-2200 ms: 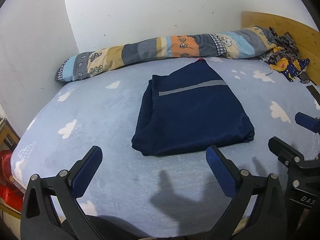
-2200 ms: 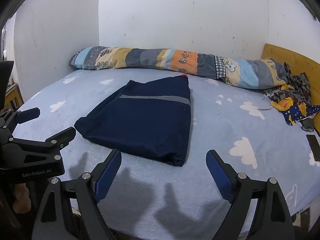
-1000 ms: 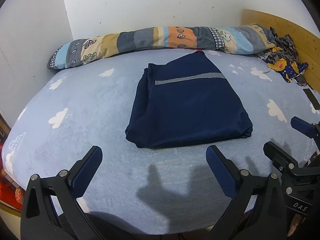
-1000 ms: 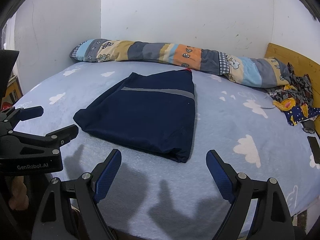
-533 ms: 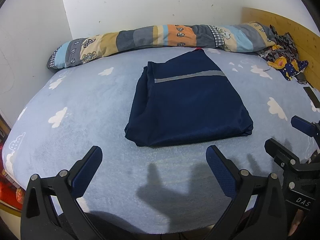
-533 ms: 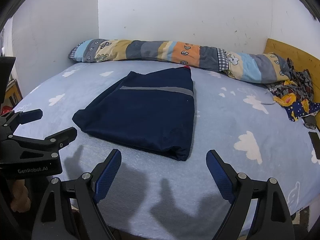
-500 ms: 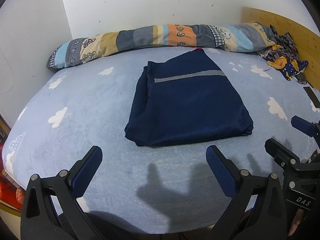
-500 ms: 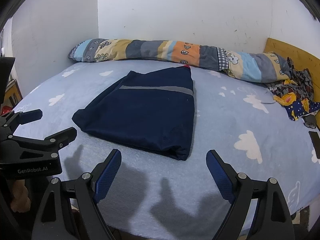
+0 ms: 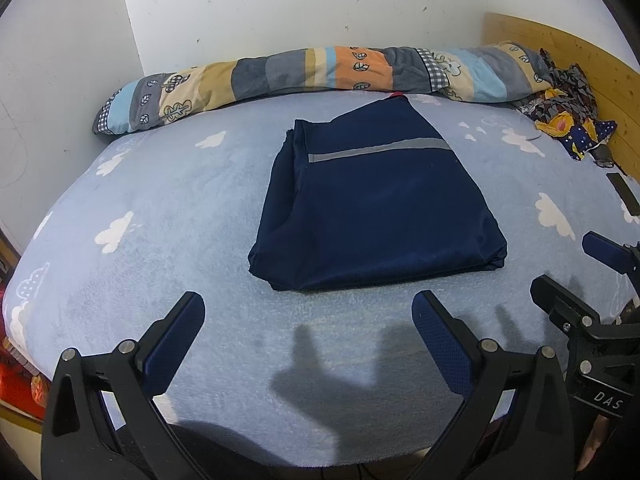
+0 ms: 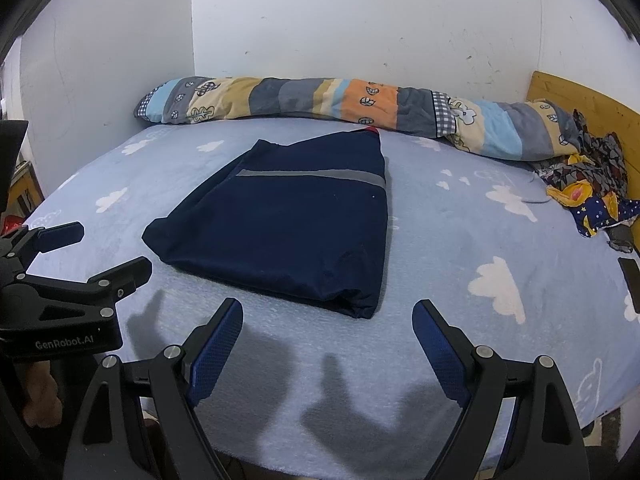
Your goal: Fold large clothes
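Nothing has shifted since half a second ago: we hold our left claw (image 9: pixel 308 328) and right claw (image 10: pixel 328 328) spread wide, gripping nothing, above the bed (image 9: pixel 160 208). Just ahead of both claws lies the folded navy garment (image 9: pixel 376 208), beyond it a striped rolled quilt (image 10: pixel 360 104).

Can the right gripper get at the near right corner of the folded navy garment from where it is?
Probably yes. The right gripper is open and empty, and the folded navy garment lies just ahead of it on the bed sheet, with only bare sheet between its fingers and that corner.
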Available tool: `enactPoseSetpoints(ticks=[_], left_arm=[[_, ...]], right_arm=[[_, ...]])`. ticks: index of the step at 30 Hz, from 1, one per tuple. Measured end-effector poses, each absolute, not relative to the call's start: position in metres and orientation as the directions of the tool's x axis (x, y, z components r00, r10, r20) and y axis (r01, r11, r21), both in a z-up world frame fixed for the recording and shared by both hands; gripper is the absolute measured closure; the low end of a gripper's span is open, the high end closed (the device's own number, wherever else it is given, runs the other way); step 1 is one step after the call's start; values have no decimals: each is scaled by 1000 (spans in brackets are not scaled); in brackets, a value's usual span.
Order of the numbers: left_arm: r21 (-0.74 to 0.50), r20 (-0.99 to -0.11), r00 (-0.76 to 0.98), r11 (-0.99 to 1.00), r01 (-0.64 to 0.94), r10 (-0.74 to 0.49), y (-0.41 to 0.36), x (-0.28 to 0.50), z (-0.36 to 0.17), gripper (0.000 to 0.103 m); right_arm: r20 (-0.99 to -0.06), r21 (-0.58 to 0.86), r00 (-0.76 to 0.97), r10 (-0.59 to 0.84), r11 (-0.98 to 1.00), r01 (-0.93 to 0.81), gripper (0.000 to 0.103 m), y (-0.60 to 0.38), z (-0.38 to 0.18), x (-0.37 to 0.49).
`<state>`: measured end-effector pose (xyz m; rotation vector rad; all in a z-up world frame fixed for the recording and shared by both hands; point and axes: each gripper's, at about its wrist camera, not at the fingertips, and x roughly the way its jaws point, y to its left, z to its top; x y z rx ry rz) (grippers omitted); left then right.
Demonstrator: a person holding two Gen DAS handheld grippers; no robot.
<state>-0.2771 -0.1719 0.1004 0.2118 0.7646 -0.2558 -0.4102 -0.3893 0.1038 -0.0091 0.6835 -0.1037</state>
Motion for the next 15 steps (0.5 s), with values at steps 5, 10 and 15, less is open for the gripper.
enactPoseSetpoints(ticks=[5, 10, 15], left_arm=[[94, -706, 692, 948, 305, -153, -171, -277, 100, 0], [90, -713, 685, 949, 302, -150, -171, -276, 98, 0], [91, -714, 685, 950, 299, -147, -171, -275, 98, 0]], right_arm=[[-633, -44, 768, -100, 995, 93, 14, -389, 103, -409], [-634, -44, 767, -99, 995, 92, 14, -389, 102, -409], [-635, -45, 766, -101, 995, 94, 14, -388, 102, -409]])
